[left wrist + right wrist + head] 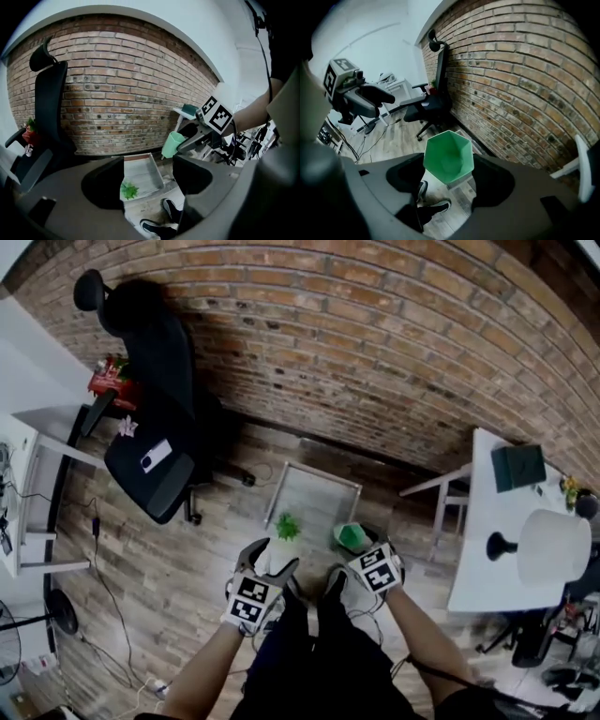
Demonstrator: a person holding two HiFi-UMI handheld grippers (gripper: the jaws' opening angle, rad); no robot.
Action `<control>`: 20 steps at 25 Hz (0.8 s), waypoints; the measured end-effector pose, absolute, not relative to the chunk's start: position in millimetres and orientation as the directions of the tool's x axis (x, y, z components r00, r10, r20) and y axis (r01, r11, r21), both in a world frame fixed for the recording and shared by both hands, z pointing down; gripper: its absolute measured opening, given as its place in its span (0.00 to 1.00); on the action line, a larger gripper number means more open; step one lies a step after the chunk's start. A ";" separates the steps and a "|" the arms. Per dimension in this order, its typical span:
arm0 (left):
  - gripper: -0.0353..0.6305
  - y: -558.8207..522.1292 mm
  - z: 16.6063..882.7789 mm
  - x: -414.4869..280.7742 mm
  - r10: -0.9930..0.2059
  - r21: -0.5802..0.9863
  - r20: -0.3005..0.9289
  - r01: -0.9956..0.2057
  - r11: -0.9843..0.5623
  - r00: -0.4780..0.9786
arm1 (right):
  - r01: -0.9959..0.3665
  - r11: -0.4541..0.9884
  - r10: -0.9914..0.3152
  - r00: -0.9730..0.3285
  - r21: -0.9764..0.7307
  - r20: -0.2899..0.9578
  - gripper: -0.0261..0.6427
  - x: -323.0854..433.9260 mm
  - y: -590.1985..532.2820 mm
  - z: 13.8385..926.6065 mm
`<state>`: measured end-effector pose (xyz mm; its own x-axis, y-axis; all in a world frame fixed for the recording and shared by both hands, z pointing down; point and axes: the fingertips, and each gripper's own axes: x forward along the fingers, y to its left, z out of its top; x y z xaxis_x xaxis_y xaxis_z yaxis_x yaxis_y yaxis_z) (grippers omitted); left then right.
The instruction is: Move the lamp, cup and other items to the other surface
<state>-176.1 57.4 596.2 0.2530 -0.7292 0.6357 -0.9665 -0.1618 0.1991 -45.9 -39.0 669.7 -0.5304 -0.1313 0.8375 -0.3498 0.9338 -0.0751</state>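
Observation:
My right gripper (356,551) (448,177) is shut on a green faceted cup (352,536) (448,157), held upright in the air with its open mouth toward the camera. The left gripper view shows the same cup (172,144) in those jaws. My left gripper (270,557) (149,187) stands open and empty beside it. Far below its jaws, a small green plant (287,526) (127,190) sits at the near corner of a low grey table (323,486) (143,171). A white-shaded lamp (553,546) with a black base stands on the white desk (487,507) at the right.
A black office chair (155,442) stands at the left, before the brick wall (375,352). A dark green box (518,466) lies on the white desk. Another white desk (23,474) and floor cables are at far left. The person's shoes (161,220) are below the grippers.

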 end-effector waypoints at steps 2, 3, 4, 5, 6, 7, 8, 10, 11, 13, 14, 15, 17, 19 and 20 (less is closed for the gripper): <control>0.54 56.8 578.0 -178.1 -0.744 0.190 0.620 -0.968 -0.166 0.249 | -0.378 0.924 -0.167 -0.539 -0.060 0.826 0.51 -37.3 -43.1 638.2; 0.53 55.8 570.0 -178.1 -0.751 0.186 0.612 -0.968 -0.170 0.250 | -0.392 0.918 -0.185 -0.543 -0.053 0.819 0.51 -32.1 -44.4 624.2; 0.54 53.7 562.2 -177.4 -0.757 0.183 0.602 -0.967 -0.177 0.253 | -0.407 0.912 -0.205 -0.547 -0.044 0.812 0.51 -26.2 -46.2 610.9; 0.53 51.0 554.7 -176.6 -0.764 0.179 0.592 -0.966 -0.186 0.257 | -0.423 0.905 -0.228 -0.548 -0.032 0.805 0.51 -20.0 -48.4 598.2; 0.53 48.5 547.5 -176.1 -0.769 0.176 0.584 -0.965 -0.195 0.262 | -0.442 0.897 -0.251 -0.548 -0.022 0.798 0.51 -13.6 -50.1 586.7; 0.53 46.4 540.8 -176.4 -0.773 0.173 0.576 -0.964 -0.203 0.266 | -0.461 0.887 -0.270 -0.547 -0.015 0.793 0.51 -7.5 -50.9 576.8; 0.53 44.1 534.7 -177.1 -0.777 0.170 0.568 -0.963 -0.211 0.270 | -0.480 0.877 -0.285 -0.545 -0.014 0.788 0.51 -2.0 -51.3 568.3; 0.53 38.7 523.7 -176.3 -0.784 0.164 0.551 -0.958 -0.234 0.286 | -0.514 0.858 -0.308 -0.540 -0.017 0.783 0.51 9.2 -51.9 555.3; 0.53 36.7 519.0 -174.1 -0.785 0.162 0.542 -0.954 -0.251 0.298 | -0.528 0.849 -0.319 -0.537 -0.016 0.781 0.51 15.4 -52.2 549.8; 0.53 35.2 511.7 -168.5 -0.783 0.160 0.530 -0.945 -0.285 0.326 | -0.558 0.830 -0.343 -0.528 -0.013 0.777 0.51 27.7 -53.5 538.2; 0.53 34.2 509.2 -166.1 -0.782 0.159 0.524 -0.941 -0.300 0.338 | -0.576 0.817 -0.359 -0.524 -0.011 0.772 0.51 34.1 -56.4 532.4; 0.53 32.4 507.5 -163.3 -0.780 0.158 0.520 -0.937 -0.313 0.348 | -0.598 0.801 -0.379 -0.520 -0.010 0.765 0.51 41.6 -61.0 526.7; 0.53 26.6 507.4 -154.4 -0.773 0.166 0.513 -0.927 -0.337 0.373 | -0.644 0.765 -0.415 -0.504 -0.009 0.758 0.51 62.2 -70.1 516.8; 0.53 20.1 510.4 -143.1 -0.761 0.187 0.507 -0.914 -0.360 0.403 | -0.685 0.728 -0.442 -0.470 0.000 0.764 0.51 86.9 -74.5 508.7; 0.53 17.4 513.0 -137.8 -0.755 0.196 0.505 -0.908 -0.371 0.418 | -0.704 0.710 -0.456 -0.452 0.007 0.766 0.51 99.1 -75.4 506.0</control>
<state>-137.8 17.4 513.0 0.4179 -0.7552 0.5051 -0.9076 -0.3714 0.1957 99.1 -75.4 506.0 -0.4524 -0.4560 0.7664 -0.7040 0.7102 0.0071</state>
